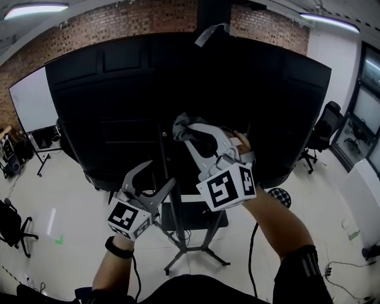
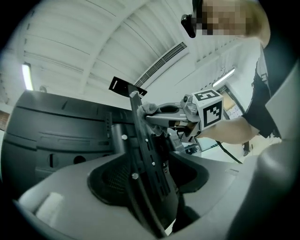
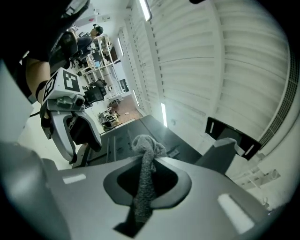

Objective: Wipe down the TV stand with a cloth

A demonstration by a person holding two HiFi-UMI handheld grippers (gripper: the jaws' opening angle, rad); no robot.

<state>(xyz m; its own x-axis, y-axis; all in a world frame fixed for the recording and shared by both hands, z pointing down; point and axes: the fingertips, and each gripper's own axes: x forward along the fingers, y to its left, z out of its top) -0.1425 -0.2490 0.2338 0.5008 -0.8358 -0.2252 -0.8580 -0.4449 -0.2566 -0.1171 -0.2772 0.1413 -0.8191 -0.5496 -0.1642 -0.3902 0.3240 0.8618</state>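
Black-and-white square markers show on each gripper's cube. The right gripper [image 1: 191, 133] has its fingers pressed together on a grey cloth [image 3: 143, 180]. The cloth bunches beyond the fingers and sits at the top of the black post [image 2: 150, 164] of the TV stand [image 1: 189, 252], behind the TV's dark back panel [image 1: 107, 89]. Lower down, the left gripper [image 1: 159, 178] has its fingers closed around the same post. The stand's legs rest on a pale, glossy floor [image 1: 71, 196]. Around it are a brick wall [image 1: 119, 24], a whiteboard [image 1: 31, 98], a black office chair [image 1: 323, 130] and ceiling strip lights [image 1: 35, 9].
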